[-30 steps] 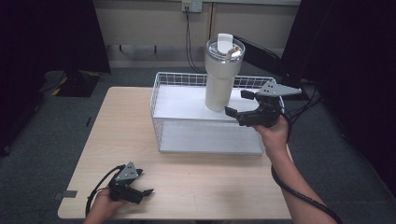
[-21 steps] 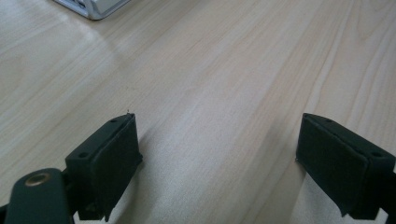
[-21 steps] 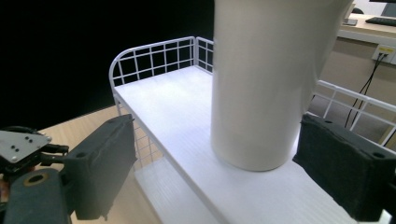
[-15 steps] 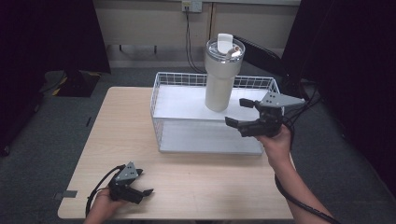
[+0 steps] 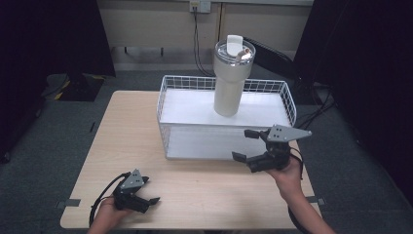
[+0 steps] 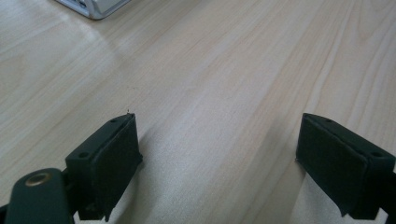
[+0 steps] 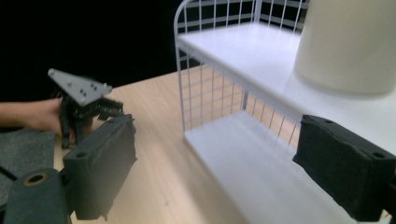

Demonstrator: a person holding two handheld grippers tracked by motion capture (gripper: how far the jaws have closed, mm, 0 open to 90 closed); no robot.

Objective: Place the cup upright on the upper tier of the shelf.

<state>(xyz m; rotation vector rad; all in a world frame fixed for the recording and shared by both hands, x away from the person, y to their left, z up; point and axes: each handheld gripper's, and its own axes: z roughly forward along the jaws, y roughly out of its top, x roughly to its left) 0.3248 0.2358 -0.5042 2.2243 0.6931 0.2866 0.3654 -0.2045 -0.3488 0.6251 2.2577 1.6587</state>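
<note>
A tall cream tumbler (image 5: 229, 83) with a lidded top stands upright on the upper shelf of a white wire rack (image 5: 168, 117). My right gripper (image 5: 245, 145) hovers at the rack's front right corner, open and empty, apart from the tumbler. In the right gripper view the tumbler (image 7: 350, 42) rises at the upper right, beyond the wide-apart jaws of that gripper (image 7: 215, 144). My left gripper (image 5: 151, 191) rests low near the table's front left, open, with bare wood between its jaws (image 6: 219, 140).
The wooden table (image 5: 126, 131) extends left of the rack. The rack has a lower white shelf (image 7: 261, 168) under the upper one. A corner of the rack (image 6: 93, 7) is in the left gripper view. The left gripper (image 7: 84, 100) appears in the right gripper view. Cables hang behind the table.
My right gripper has drawn back from beside the tumbler toward the table's front edge, staying open. The tumbler and my left gripper have not moved.
</note>
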